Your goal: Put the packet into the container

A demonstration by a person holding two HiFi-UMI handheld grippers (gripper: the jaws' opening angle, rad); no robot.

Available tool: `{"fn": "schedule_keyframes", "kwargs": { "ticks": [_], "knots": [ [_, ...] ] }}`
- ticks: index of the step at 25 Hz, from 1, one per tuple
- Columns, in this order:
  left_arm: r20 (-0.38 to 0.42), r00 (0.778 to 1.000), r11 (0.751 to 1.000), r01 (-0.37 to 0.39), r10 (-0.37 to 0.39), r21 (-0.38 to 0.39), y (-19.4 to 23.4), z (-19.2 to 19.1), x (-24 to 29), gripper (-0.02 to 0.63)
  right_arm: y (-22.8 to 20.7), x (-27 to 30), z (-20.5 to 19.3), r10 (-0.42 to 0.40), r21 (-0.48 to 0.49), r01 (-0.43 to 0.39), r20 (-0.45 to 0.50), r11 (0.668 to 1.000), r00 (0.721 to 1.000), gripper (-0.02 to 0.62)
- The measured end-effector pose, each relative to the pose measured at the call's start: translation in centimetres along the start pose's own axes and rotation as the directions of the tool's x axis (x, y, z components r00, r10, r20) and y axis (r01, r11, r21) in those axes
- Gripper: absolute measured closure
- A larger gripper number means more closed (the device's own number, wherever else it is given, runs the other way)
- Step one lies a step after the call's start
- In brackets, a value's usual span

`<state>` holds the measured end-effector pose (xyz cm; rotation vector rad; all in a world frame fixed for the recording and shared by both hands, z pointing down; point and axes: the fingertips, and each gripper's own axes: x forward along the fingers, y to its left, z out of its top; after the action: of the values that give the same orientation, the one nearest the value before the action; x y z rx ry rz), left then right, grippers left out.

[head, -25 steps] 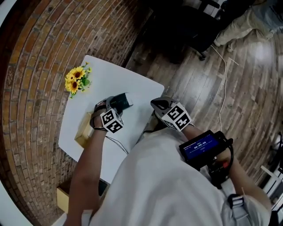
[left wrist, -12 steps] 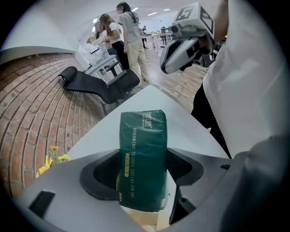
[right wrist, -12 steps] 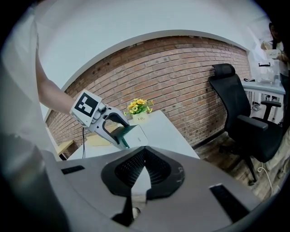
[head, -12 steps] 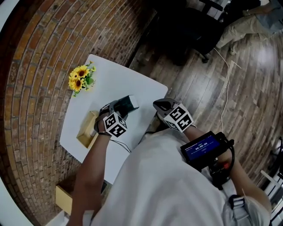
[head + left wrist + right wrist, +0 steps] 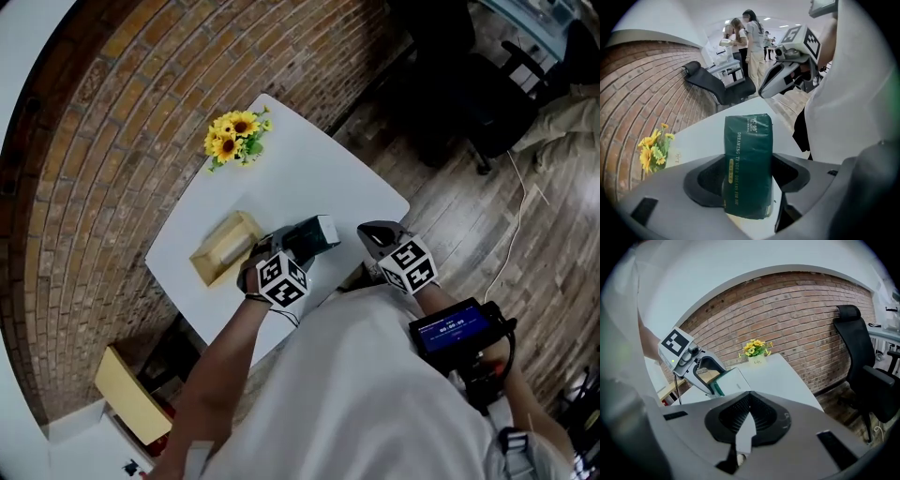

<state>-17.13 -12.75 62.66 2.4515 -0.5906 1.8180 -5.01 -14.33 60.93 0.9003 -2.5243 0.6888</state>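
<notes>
Our left tool (image 5: 292, 246) grips the packet (image 5: 748, 154), a dark green one with pale lettering down its face. It stands lengthwise between the two jaws, whose pads press on its long sides; these jaws have just been closing, with the packet between them. From the head view, the packet sticks out ahead of the tool toward the right, its white end showing, above the near part of the white tabletop (image 5: 309, 178).

The container (image 5: 225, 251), an open tan box, lies on the tabletop just beside the left tool, on its left. The packet is outside it, and we see nothing in the box.

Our right tool (image 5: 750, 394) is closed, its jaw tips meeting with nothing between them. It hangs at the tabletop's near edge, to the right of the packet and apart from it, and touches neither packet nor container. A small device with a lit blue screen (image 5: 453, 327) sits on the right forearm.

A bunch of sunflowers (image 5: 234, 138) stands at the far corner of the tabletop, close to the brick wall (image 5: 797, 310). A black office chair (image 5: 862, 362) stands on the wooden floor beyond the tabletop, well apart from everything on it.
</notes>
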Motion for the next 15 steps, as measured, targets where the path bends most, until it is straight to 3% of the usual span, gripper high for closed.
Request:
{"fn": "schedule_keyframes", "kwargs": {
  "ticks": [6,10,15],
  "knots": [
    [0.040,0.998,0.990,-0.033,0.039,-0.137,-0.5,-1.4,-4.0,0.290,1.7,2.4,1.2,0.081,-0.053,-0.082,-0.033,0.995,0.996,0.589],
    [0.044,0.993,0.977,-0.098,0.109,-0.191,0.5,-3.2,-8.0,0.289,3.7,4.7,2.2,0.140,-0.090,-0.144,-0.048,0.985,0.989,0.589],
    [-0.021,0.975,0.931,-0.216,0.220,-0.293,4.0,-8.2,-12.2,0.288,6.2,7.0,3.0,0.198,-0.127,-0.205,-0.065,0.971,0.978,0.589]
  ]
}}
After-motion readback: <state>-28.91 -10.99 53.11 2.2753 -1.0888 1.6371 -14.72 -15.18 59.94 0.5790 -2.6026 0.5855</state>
